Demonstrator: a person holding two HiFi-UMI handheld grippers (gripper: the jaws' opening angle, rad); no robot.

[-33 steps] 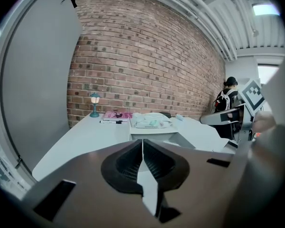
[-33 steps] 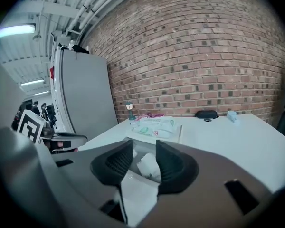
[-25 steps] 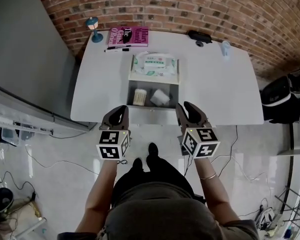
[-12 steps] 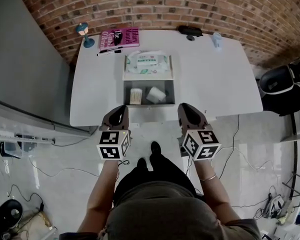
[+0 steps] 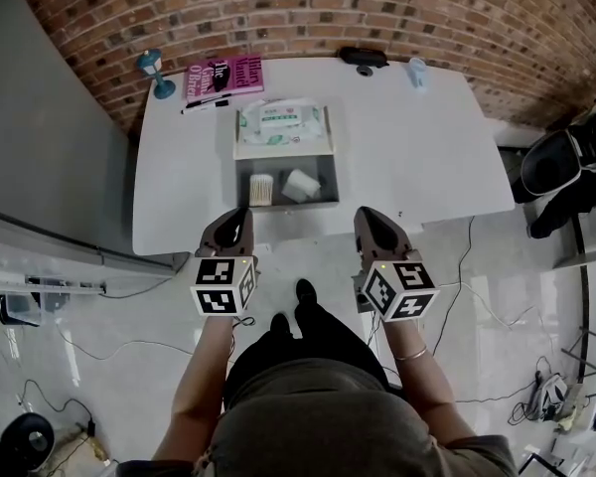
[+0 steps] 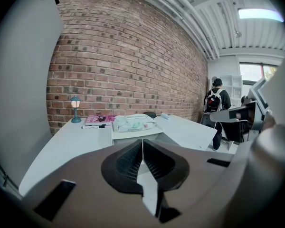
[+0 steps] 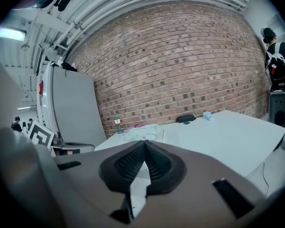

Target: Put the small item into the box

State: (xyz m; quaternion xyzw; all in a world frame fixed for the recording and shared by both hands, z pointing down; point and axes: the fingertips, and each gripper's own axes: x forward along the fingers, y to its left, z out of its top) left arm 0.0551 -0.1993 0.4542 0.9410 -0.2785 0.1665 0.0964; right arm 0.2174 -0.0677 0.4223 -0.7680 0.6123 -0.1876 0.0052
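Both claws are up in front of me, short of the white table (image 5: 417, 157) and touching nothing. My left claw (image 5: 240, 215) is clamped tight: in its own view (image 6: 142, 141) the ribbed pads meet along one thin seam with nothing caught there. My right claw (image 5: 370, 214) has just snapped closed too, pads pressed together on empty air in its own view (image 7: 144, 143). Straight ahead, between the two claws and near the table's front edge, sits the grey box (image 5: 283, 205) with its compartment open to the top. Inside it I can see a bundle of pale sticks (image 5: 260, 189) on the left and a white lump (image 5: 300, 184) on the right, just beside each other. I cannot tell what the lump is. A pack of wipes (image 5: 281, 122) lies directly behind the compartment. Farther back, by the brick wall (image 5: 308, 8), there's a pink book (image 5: 225, 75), a black pen (image 5: 207, 104), a little blue lamp (image 5: 154, 68) and a black case (image 5: 363, 56).
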